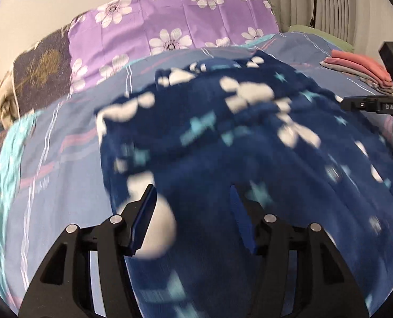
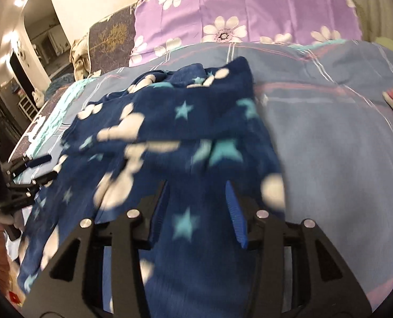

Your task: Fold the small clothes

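We find the navy star-print fleece garment (image 1: 249, 137) spread mid-frame on the striped bedspread (image 1: 63, 145), directly ahead of both the left gripper (image 1: 192, 212) and right gripper (image 2: 196, 206), jaws parted, gripping nothing.

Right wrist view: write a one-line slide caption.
Right gripper open above a navy star-print garment spread on the blue striped bedspread, purple floral pillow behind.
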Tool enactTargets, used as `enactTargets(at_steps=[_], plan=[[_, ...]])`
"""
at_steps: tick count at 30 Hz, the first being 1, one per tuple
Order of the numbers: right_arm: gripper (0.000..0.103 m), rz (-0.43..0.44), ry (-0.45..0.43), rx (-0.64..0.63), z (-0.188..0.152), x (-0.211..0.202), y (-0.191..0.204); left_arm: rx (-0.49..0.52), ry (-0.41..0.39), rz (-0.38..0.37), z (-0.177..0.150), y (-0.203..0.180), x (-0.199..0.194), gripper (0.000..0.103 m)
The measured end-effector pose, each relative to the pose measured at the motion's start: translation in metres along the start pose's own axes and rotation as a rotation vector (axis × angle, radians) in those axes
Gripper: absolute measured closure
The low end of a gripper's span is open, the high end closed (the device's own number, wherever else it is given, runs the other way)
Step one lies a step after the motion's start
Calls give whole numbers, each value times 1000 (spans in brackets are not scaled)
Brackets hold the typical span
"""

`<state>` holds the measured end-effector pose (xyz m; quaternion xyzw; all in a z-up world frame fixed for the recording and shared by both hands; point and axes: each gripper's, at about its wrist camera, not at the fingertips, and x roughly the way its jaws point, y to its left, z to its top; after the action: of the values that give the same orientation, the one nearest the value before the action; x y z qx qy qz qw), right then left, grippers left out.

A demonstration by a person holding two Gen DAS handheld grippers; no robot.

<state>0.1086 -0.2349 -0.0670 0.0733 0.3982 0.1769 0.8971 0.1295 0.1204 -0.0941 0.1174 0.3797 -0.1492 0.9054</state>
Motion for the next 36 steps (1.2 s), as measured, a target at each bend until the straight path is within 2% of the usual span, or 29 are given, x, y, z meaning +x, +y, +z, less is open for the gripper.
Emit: enactTargets(at_steps=[5,7,11,14,18,22,23,25,27,32,34,35,36], plan=[[54,11,-2,34,-45,-39,3,-69,11,-11,-43,-3,-34,43],[54,17,4,69,-65,-51,4,-86,7,-11,-50,-3,-44,42],[54,59,12,83,-90,-67,17,-98,-24,-62,-64,-17,-70,41],[54,155,12,18,-105,-82,47,-103,-49,-94,-71,-33,-84,41],[56,335,31,-93,-129,-95,99,-112,-71,-144,-83,-49,-95,38],[56,475,90,-180,-149,-93,139,-131,-71,-106,-96,-54,-98,36],[56,480,106,-194,-152,-90,146,-156,-70,-109,-100,-51,-99,36],[56,428,172,-201,-158,-74,153,-184,-71,-105,-105,-46,-102,36],[58,398,242,-150,-163,-55,149,-202,-78,-84,-110,-40,-107,35],[55,507,265,-14,-158,-41,142,-265,-85,-52,-122,-19,-114,35],[66,569,275,4,-155,-37,146,-302,-88,-50,-125,-10,-115,35],[87,590,283,9,-155,-37,149,-314,-91,-50,-126,-7,-116,35],[97,598,279,16,-153,-39,151,-326,-95,-50,-127,-4,-117,35]])
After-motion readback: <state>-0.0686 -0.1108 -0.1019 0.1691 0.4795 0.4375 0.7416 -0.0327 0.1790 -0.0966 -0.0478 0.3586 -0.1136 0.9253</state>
